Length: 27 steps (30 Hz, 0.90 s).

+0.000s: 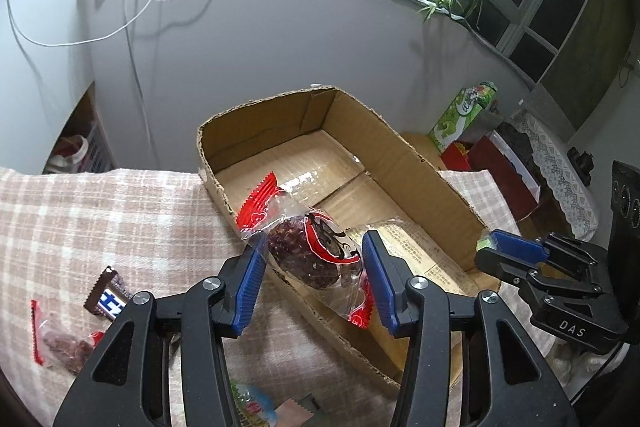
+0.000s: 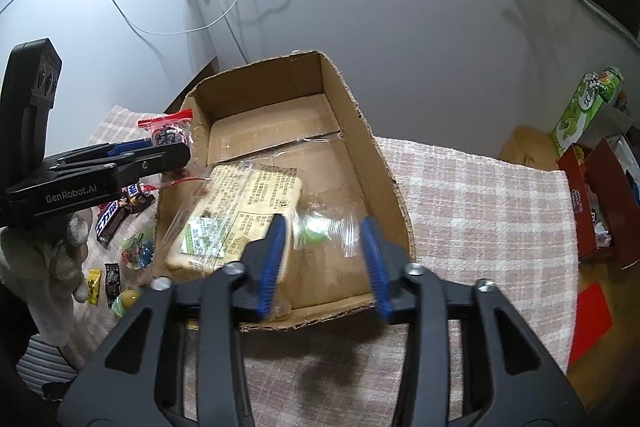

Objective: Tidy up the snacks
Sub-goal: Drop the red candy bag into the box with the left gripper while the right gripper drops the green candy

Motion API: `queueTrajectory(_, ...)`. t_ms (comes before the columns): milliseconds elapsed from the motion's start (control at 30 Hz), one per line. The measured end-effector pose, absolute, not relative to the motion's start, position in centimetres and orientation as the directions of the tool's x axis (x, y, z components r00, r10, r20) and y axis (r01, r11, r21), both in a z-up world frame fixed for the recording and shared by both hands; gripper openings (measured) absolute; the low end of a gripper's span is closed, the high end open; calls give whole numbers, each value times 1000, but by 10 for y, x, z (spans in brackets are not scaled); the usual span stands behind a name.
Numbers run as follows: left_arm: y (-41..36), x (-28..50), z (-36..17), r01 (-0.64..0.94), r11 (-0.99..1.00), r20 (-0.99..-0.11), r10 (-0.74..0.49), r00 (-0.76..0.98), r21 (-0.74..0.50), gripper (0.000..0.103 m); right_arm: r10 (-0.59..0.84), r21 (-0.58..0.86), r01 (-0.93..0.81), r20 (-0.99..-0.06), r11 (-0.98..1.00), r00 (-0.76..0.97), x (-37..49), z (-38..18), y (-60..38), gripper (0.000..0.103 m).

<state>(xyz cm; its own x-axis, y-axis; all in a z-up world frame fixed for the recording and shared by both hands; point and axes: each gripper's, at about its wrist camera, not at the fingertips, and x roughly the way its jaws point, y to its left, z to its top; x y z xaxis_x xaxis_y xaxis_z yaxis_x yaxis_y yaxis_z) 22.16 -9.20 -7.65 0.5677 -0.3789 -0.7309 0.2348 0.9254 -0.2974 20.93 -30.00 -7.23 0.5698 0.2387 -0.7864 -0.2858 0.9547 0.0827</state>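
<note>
An open cardboard box (image 1: 424,167) (image 2: 376,147) sits on a pink checked cloth. Inside lies a wrapped bread slice pack (image 2: 240,203) (image 1: 416,251). My left gripper (image 1: 314,279) holds a clear, red-edged packet of dark dried fruit (image 1: 308,251) over the box's near rim; the packet also shows in the right wrist view (image 2: 170,131) beside the left gripper (image 2: 176,151). My right gripper (image 2: 324,259) is open over the box's near right corner, with a small clear packet holding something green (image 2: 320,227) between its fingers, blurred. It shows at the box's right edge (image 1: 492,247).
Loose snacks lie on the cloth left of the box: a chocolate bar (image 1: 108,297) (image 2: 110,221), a second dried-fruit packet (image 1: 60,341), small candies (image 2: 114,281). A green carton (image 1: 464,111) and red boxes (image 2: 600,187) stand at the right. A wall is behind.
</note>
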Motion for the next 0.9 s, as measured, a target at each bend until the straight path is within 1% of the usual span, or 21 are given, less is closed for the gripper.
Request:
queueTrajectory(67,-92,222,-76,234,926,-732,-376,567,-294,51,235,77,-286,-785,955,573,208,-70,-299,52)
queueTrajectory(233,-94,221,-70,248,929,-722,-369,585,-275,52,225,70,-277,-780,958,583,202,-65,-299,53)
queueTrajectory(300,-94,220,-67,246,931,-716,-365,595,-270,52,224,68,-276,-779,959,586,200,-64,-299,58)
queueTrajectory(333,-93,219,-66,245,930,-714,-367,597,-273,52,223,66,-276,-778,959,588,198,-63,-299,58)
queueTrajectory(567,-85,210,-56,243,929,-700,-370,610,-279,52,230,63,-284,-763,957,604,183,-53,-294,59)
queueTrajectory(700,-75,198,-48,236,930,-686,-367,628,-281,58,241,55,-305,-750,951,616,168,-43,-285,59)
queueTrajectory(900,-50,174,-39,215,935,-670,-353,654,-283,58,282,62,-354,-736,933,615,144,-34,-266,59)
